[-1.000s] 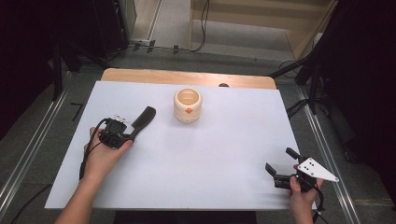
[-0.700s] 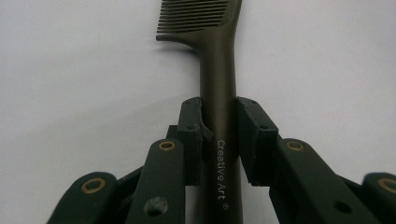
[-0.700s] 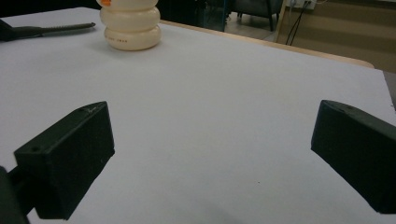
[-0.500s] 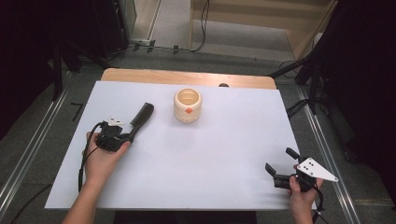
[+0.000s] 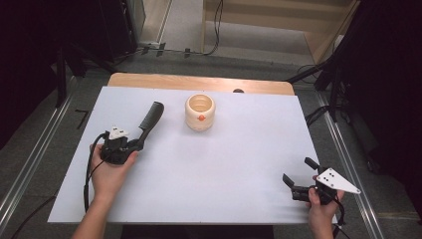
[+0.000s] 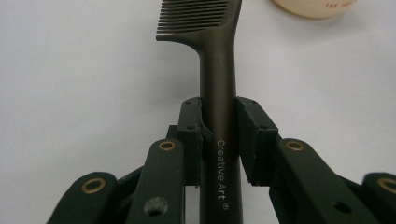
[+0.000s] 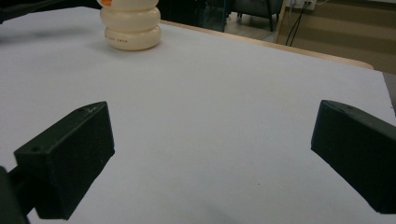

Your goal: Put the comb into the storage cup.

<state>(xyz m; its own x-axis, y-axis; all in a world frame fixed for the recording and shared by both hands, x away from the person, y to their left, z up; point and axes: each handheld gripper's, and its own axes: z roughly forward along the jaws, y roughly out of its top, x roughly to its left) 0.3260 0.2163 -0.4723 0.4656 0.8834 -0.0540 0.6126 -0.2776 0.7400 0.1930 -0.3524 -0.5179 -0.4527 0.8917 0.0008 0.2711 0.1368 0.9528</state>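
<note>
A dark comb (image 5: pixel 151 117) with a long handle marked "Creative Art" (image 6: pixel 219 107) is held by my left gripper (image 5: pixel 136 144), whose jaws are shut on the handle (image 6: pixel 218 140). The comb's toothed end points away towards a cream ribbed cup (image 5: pixel 200 112) standing at the back middle of the white table. My right gripper (image 5: pixel 297 177) rests near the table's front right corner, jaws wide open with nothing between them (image 7: pixel 210 154). The cup (image 7: pixel 130 23) appears far off in the right gripper view.
The white sheet (image 5: pixel 234 154) covers a wooden tabletop (image 5: pixel 199 82) whose far edge shows behind the cup. Dark floor, metal rails and cables surround the table. Black stands rise at the back left and right.
My left gripper has drawn back towards the front left with the comb in it, and the comb now points more steeply away. The right gripper has stayed put.
</note>
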